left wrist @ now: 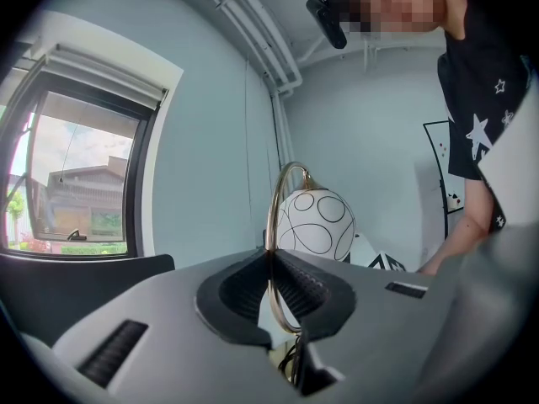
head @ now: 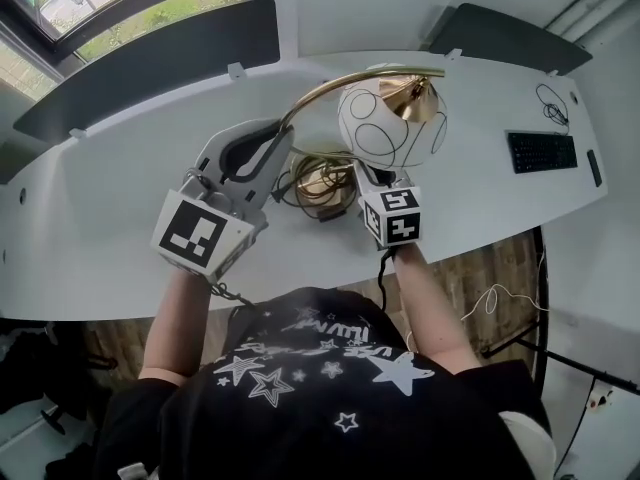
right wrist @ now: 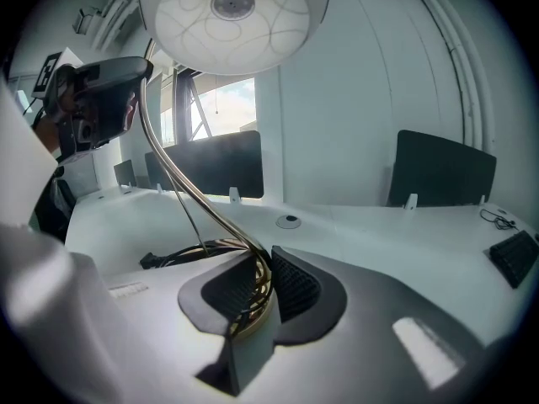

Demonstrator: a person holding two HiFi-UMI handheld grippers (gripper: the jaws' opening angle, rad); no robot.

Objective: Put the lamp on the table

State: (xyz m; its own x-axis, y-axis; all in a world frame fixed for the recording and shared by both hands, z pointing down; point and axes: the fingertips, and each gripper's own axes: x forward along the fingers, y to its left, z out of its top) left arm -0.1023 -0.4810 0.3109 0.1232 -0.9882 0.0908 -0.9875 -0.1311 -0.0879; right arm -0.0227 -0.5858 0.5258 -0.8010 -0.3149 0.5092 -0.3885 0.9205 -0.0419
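Note:
The lamp has a white globe shade [head: 390,123] with black ring patterns, an arched brass stem [head: 320,93] and a brass base [head: 320,180], all over the white table [head: 120,168]. My left gripper [head: 282,138] is shut on the upper arch of the stem [left wrist: 271,225], with the shade [left wrist: 316,224] just beyond it. My right gripper [head: 362,173] is shut on the stem low down near the base [right wrist: 257,280], under the shade [right wrist: 234,15]. Whether the base rests on the table I cannot tell.
The lamp's black cord [head: 292,183] is coiled by the base and lies on the table [right wrist: 181,255]. A black keyboard [head: 541,151] sits at the right end. Dark partition panels [head: 150,68] stand along the table's far edge. A cable [head: 550,103] lies behind the keyboard.

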